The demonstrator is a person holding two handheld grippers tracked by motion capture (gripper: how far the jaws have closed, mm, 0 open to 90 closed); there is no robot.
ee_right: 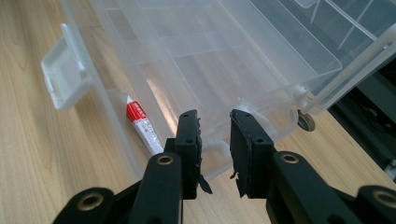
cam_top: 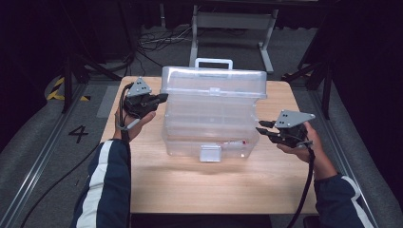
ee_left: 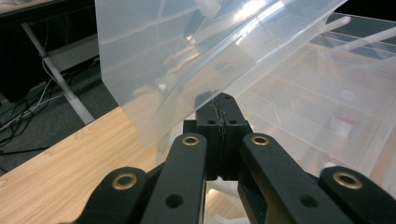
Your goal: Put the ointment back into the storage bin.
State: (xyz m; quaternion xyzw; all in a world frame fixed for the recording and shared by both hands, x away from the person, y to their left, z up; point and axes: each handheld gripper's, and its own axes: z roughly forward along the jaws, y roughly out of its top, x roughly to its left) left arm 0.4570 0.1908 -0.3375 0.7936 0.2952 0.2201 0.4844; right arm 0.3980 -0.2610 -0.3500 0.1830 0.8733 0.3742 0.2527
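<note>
A clear plastic toolbox point(cam_top: 211, 121) stands on the wooden table point(cam_top: 199, 185) with its lid point(cam_top: 214, 83) raised and a white handle point(cam_top: 214, 62) on top. A red-and-white tube point(cam_top: 236, 142) lies in the box bottom, seen through the wall in the right gripper view point(ee_right: 142, 122). My left gripper point(cam_top: 164, 97) is at the box's left end, jaws shut pad to pad point(ee_left: 221, 100), tips against the lid's point(ee_left: 196, 51) lower edge. My right gripper point(cam_top: 260, 126) is at the box's right end, open point(ee_right: 215, 119), nothing between its pads.
The front latch point(cam_top: 210, 153) hangs down over the table; the same latch point(ee_right: 65, 77) lies at the left of the right gripper view. Bare wood runs along the table's front. Cables point(cam_top: 157, 45) and a metal frame point(cam_top: 233, 21) sit on the floor behind.
</note>
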